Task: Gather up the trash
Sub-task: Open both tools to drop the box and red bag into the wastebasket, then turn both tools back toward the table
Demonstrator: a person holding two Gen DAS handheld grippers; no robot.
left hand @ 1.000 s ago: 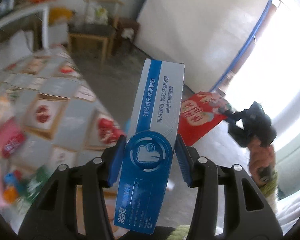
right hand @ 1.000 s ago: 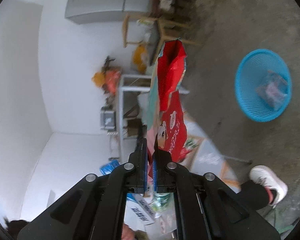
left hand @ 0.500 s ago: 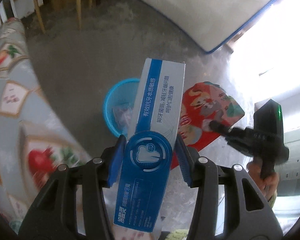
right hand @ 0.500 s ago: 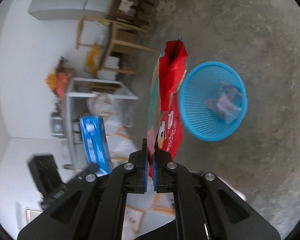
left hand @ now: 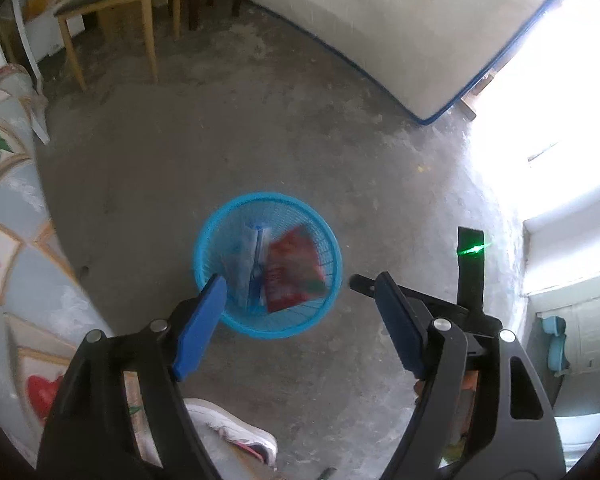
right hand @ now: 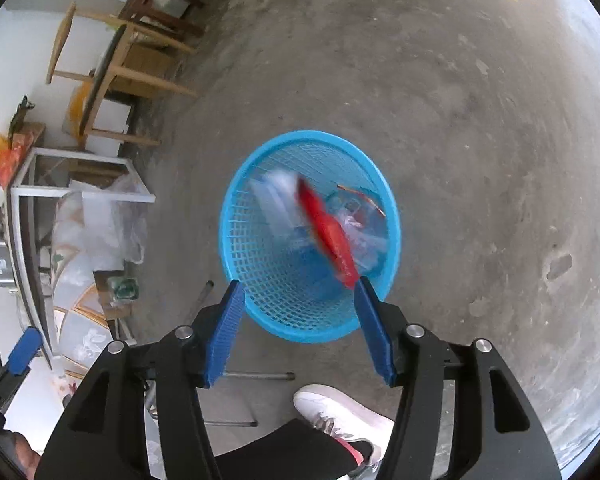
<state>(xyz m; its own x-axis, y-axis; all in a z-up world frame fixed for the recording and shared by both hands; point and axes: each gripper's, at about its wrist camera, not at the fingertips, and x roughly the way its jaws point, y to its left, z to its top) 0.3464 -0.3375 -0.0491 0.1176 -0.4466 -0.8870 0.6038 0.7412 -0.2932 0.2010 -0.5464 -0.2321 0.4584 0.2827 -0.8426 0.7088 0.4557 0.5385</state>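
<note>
A round blue plastic basket (left hand: 236,322) stands on the concrete floor; it also shows in the right wrist view (right hand: 300,330). Inside it lie a blue and white toothpaste box (left hand: 252,266) and a red snack bag (left hand: 294,270). In the right wrist view the red bag (right hand: 328,232) is blurred, dropping into the basket beside the blurred box (right hand: 278,200) and clear wrappers (right hand: 364,232). My left gripper (left hand: 300,312) is open and empty above the basket. My right gripper (right hand: 298,320) is open and empty over the basket's near rim.
A table with a patterned cloth (left hand: 8,248) runs along the left. Wooden tables and chairs (left hand: 112,8) stand at the back by a leaning mattress (left hand: 380,20). The person's white shoe (right hand: 340,412) is near the basket. A metal frame with plastic bags (right hand: 96,216) stands left.
Both grippers swung over the basket and opened. The toothpaste box left my left gripper and the red bag left my right gripper; both now fall or lie in the basket.
</note>
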